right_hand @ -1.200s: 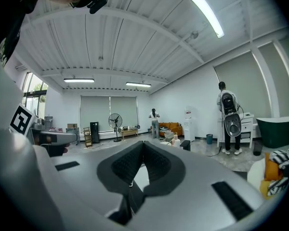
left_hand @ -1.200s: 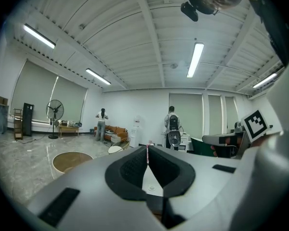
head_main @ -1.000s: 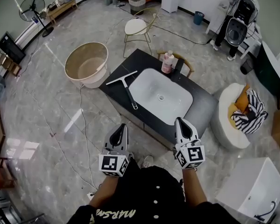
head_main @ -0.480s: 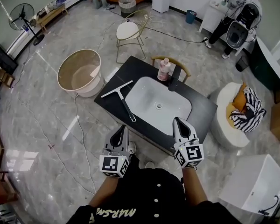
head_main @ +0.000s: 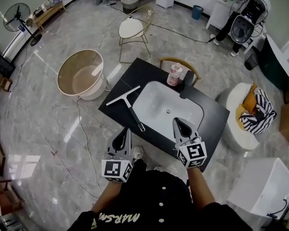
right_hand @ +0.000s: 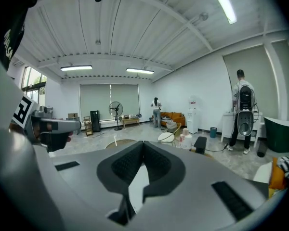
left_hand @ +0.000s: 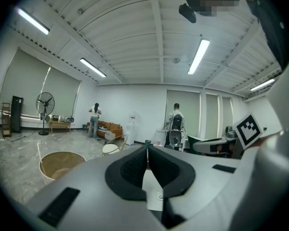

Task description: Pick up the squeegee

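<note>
Squeegee [head_main: 129,101] lies on the black surface [head_main: 213,121] at nine o'clock of the basin [head_main: 169,106]. Our left gripper [head_main: 126,130] and right gripper [head_main: 178,123] carry clenched, empty fingers; arriving unopened, we risk knocking it floorward.

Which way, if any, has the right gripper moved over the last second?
Yes: the right gripper has advanced toward the white sink, now overlapping the black counter's near edge.

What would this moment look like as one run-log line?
stage: before pickup | squeegee: on counter beside sink, untouched | left gripper: shut, empty | right gripper: shut, empty
</note>
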